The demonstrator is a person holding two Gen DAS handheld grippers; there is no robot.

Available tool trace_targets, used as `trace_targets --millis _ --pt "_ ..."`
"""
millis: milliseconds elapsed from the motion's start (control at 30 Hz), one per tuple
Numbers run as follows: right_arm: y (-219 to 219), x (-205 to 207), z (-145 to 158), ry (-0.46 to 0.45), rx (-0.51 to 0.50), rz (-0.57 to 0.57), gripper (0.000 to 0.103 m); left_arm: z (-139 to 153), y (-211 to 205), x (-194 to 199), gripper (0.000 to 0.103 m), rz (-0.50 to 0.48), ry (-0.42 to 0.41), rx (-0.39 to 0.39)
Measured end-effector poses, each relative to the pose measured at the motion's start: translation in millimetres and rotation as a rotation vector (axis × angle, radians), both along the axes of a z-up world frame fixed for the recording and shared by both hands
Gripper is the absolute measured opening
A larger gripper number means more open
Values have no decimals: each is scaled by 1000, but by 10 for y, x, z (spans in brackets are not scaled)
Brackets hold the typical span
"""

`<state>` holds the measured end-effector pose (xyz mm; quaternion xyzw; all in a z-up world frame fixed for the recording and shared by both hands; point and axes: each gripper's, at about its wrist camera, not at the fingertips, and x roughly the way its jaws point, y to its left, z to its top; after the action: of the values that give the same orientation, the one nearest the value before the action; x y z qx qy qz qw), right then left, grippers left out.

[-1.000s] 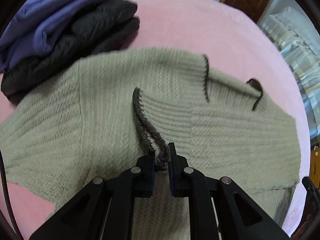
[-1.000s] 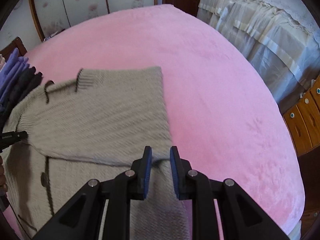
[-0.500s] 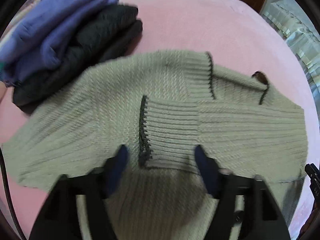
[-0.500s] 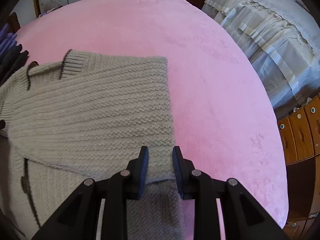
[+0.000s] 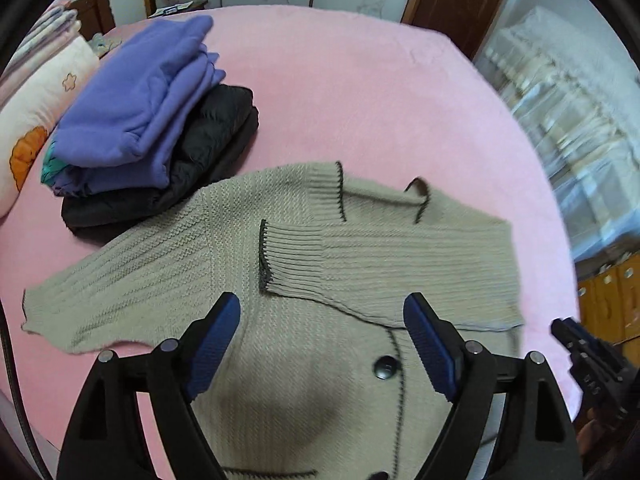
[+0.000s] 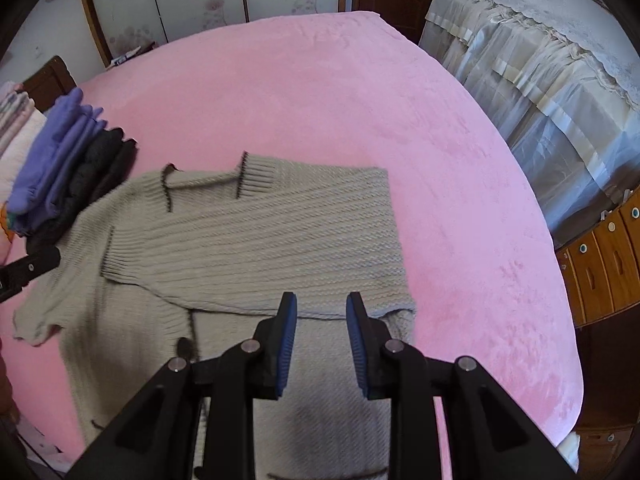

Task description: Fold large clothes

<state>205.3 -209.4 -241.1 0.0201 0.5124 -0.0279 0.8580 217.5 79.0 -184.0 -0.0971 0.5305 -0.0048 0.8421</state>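
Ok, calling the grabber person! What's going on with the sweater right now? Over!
Left gripper open, jaws just widened, nothing between them. Right gripper open, empty. Beige cardigan flat on pink bed, one sleeve folded across. Folded clothes stack alongside, touching it.

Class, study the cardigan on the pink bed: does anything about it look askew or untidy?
Yes. The beige cardigan has one sleeve folded across its chest, while the other sleeve lies splayed out toward the folded clothes stack, so the fold looks lopsided.
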Motion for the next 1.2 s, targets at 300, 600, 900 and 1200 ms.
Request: trace_targets --millis 300,600,900,1200 --pt "319 -175 531 -32 54 34 25 518 208 -407 83 47 -39 -66" --pt "676 -280 772 -38 110 205 25 801 330 -892 83 147 -47 -71" --pt "992 -490 843 -46 152 420 25 915 469 -1570 83 340 -51 -49" --pt "1472 -591 700 -29 176 534 25 775 902 -2028 83 461 -38 -14"
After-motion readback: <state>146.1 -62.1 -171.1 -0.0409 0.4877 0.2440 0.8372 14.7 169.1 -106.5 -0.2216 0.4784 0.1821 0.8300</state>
